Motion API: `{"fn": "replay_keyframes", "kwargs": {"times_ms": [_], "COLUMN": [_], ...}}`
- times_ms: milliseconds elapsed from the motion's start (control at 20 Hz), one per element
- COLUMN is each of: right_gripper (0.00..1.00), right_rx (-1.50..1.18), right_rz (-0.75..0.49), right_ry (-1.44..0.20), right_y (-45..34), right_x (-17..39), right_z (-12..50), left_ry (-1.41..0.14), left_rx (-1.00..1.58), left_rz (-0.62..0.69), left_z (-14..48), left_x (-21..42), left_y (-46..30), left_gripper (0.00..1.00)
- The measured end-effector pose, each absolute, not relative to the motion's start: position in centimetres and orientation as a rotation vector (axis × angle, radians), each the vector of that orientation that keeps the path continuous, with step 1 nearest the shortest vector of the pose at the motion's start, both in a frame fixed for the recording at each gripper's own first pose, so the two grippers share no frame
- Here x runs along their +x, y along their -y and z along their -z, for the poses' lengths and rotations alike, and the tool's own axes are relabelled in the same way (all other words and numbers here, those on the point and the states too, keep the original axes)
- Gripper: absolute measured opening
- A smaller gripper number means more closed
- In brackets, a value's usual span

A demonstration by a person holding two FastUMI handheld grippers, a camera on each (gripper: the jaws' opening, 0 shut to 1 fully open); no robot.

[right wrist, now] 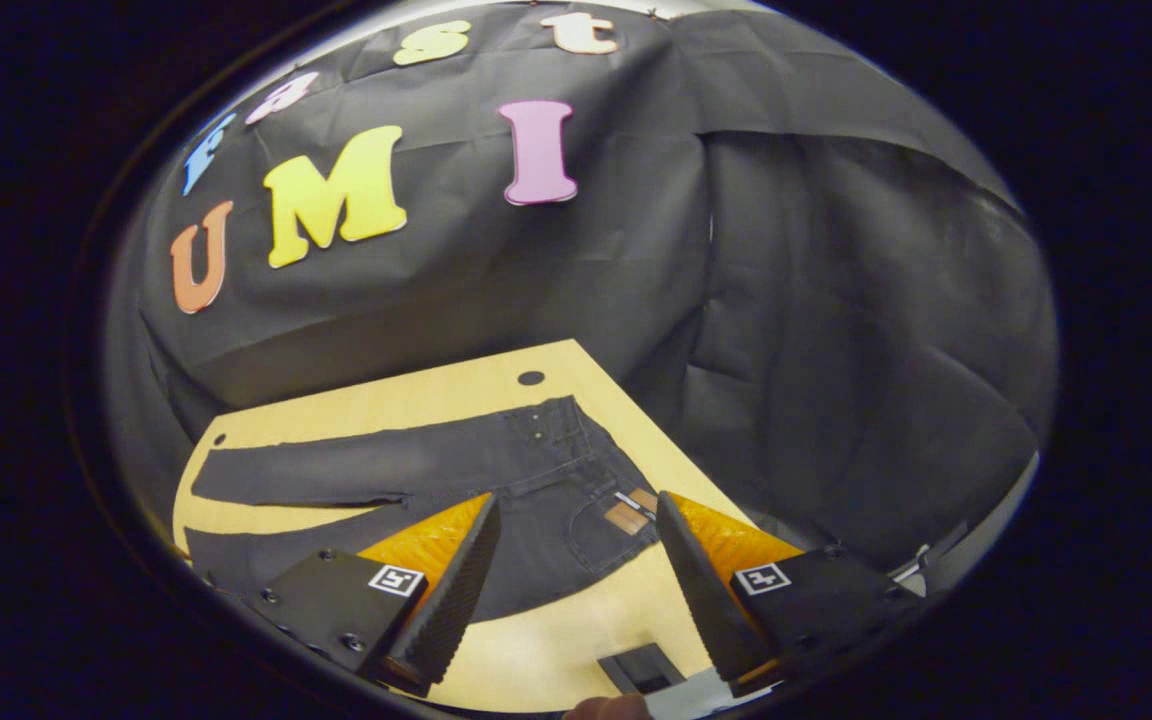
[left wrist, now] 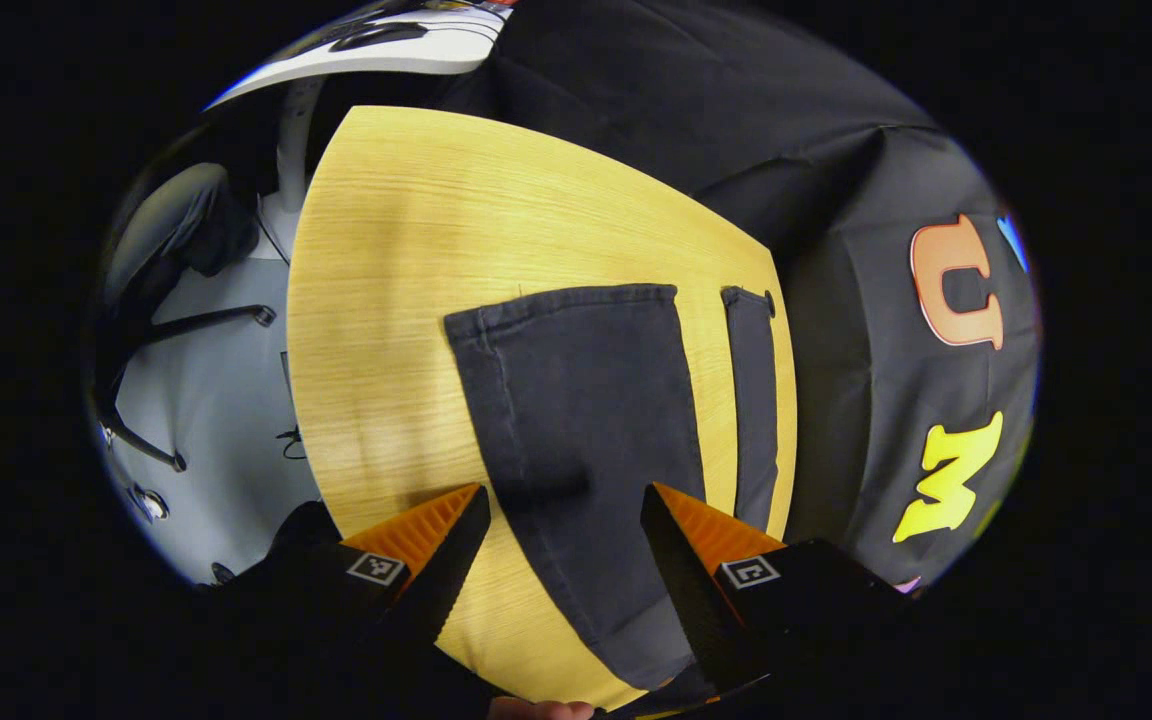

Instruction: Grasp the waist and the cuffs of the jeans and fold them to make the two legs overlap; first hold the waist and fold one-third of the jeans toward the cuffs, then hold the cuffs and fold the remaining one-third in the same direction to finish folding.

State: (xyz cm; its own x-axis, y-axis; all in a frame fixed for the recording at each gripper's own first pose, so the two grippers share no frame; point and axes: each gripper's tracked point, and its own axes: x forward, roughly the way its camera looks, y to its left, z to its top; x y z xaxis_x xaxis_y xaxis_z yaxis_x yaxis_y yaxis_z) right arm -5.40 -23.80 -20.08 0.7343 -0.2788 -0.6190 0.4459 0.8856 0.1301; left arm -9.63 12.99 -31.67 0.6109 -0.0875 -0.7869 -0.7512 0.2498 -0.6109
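Right gripper view: dark grey denim jeans lie flat and unfolded on the pale wooden table, legs apart, while the right gripper and left gripper hover spread and empty, every fold remaining.

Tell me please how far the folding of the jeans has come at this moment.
Nothing is folded yet. The jeans lie flat on the wooden table, the two legs side by side with a gap between them. The left gripper hangs open above the near leg's cuff; the right gripper hangs open near the waist. Neither holds cloth. Overlapping the legs and both thirds remain.
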Motion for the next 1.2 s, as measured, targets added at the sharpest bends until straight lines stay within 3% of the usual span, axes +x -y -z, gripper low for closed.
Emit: {"fn": "replay_keyframes", "kwargs": {"times_ms": [200, 250, 400, 550, 600, 700, 750, 850, 900, 950, 1000, 1150, 1200], "right_gripper": [0.99, 0.94, 0.99, 0.94, 0.93, 0.98, 0.93, 0.93, 0.98, 0.98, 0.97, 0.92, 0.93], "right_rx": [0.457, 0.506, 0.669, 0.842, 0.89, 0.965, 0.997, 1.05, 1.054, 1.054, 1.051, 1.024, 1.016], "right_rz": [0.404, 0.402, 0.402, 0.451, 0.468, 0.515, 0.537, 0.565, 0.57, 0.565, 0.558, 0.528, 0.525], "right_ry": [-0.684, -0.7, -0.757, -0.781, -0.78, -0.773, -0.772, -0.76, -0.759, -0.758, -0.754, -0.761, -0.767], "right_y": [23.7, 23.6, 23.8, 25.0, 25.7, 27.2, 27.9, 29.0, 29.4, 29.7, 30.0, 29.8, 29.8], "right_x": [-4.8, -4.4, -4.7, -4.9, -4.8, -4.4, -4.0, -2.9, -2.3, -1.8, -1.2, 0.5, 0.4], "right_z": [22.9, 23.9, 27.7, 31.0, 32.1, 34.2, 34.9, 36.4, 37.1, 37.2, 37.3, 37.6, 37.6], "left_ry": [-0.777, -0.766, -0.739, -0.708, -0.707, -0.703, -0.705, -0.713, -0.712, -0.713, -0.715, -0.721, -0.723], "left_rx": [-1.325, -1.335, -1.351, -1.369, -1.373, -1.385, -1.387, -1.387, -1.386, -1.386, -1.385, -1.393, -1.397], "left_rz": [-0.532, -0.523, -0.492, -0.5, -0.505, -0.515, -0.521, -0.527, -0.529, -0.532, -0.536, -0.544, -0.546], "left_z": [31.4, 31.4, 31.3, 31.4, 31.6, 31.8, 31.8, 32.1, 32.2, 32.1, 32.2, 32.3, 32.4], "left_x": [-7.6, -7.1, -6.0, -5.4, -5.4, -5.3, -5.2, -5.1, -4.9, -4.8, -4.7, -4.4, -4.3], "left_y": [-13.2, -13.1, -13.0, -13.1, -13.1, -13.2, -13.2, -13.2, -13.3, -13.3, -13.3, -13.3, -13.3], "left_gripper": [0.99, 1.0, 0.98, 0.95, 1.0, 0.89, 0.87, 0.81, 0.76, 0.86, 0.72, 0.69, 0.79]}}
